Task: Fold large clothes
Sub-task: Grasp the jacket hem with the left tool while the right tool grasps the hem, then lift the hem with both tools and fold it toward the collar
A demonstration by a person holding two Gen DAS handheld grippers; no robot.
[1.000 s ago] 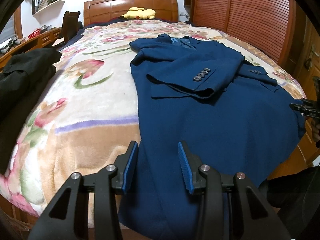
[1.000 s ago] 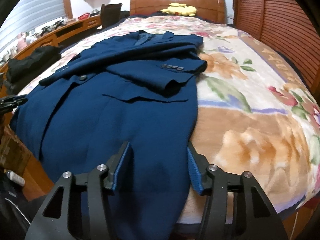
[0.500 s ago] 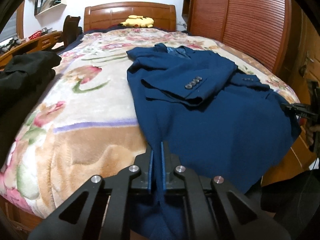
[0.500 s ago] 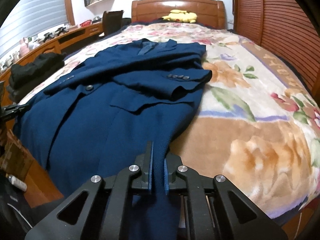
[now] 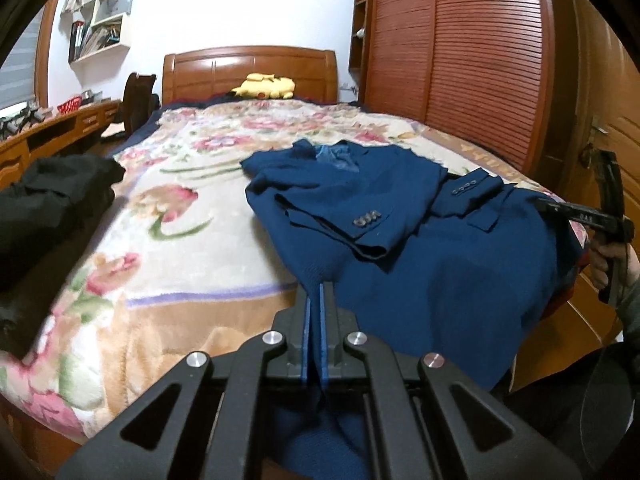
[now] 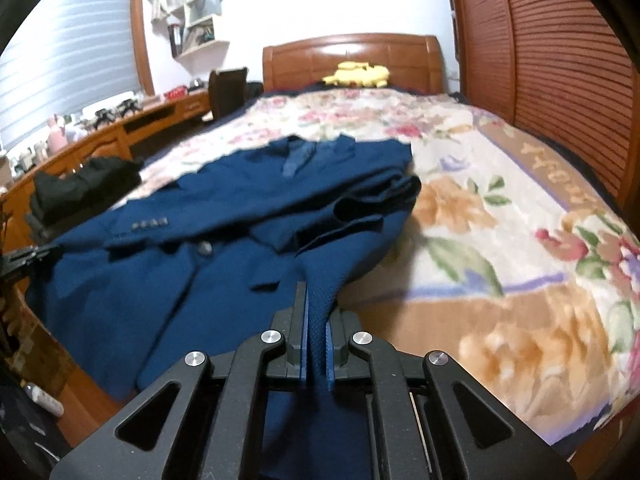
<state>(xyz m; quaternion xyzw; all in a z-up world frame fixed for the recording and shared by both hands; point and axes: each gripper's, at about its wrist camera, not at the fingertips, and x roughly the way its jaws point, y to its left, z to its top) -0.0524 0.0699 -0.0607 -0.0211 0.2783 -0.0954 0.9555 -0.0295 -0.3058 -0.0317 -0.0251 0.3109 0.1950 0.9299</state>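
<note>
A dark blue suit jacket point(image 5: 400, 248) lies front up on the floral bed cover point(image 5: 192, 208), sleeves folded across its chest, hem toward me. My left gripper point(image 5: 315, 292) is shut on the jacket's hem at its left corner. My right gripper point(image 6: 317, 300) is shut on the jacket point(image 6: 208, 240) at the hem's other corner, lifting a ridge of cloth. Each gripper shows at the edge of the other's view: the right one point(image 5: 560, 210) in the left wrist view, the left one point(image 6: 36, 256) in the right wrist view.
A pile of black clothes point(image 5: 44, 208) lies on the bed's left side. A yellow plush toy point(image 5: 264, 86) sits by the wooden headboard point(image 5: 248, 68). A wooden desk point(image 6: 120, 136) runs along the left wall. Slatted wardrobe doors point(image 5: 472, 52) stand on the right.
Both grippers closed from open onto the jacket's hem corners, then lifted, pulling the hem up and toward the collar. The jacket's lower part has bunched and the view has risen.
</note>
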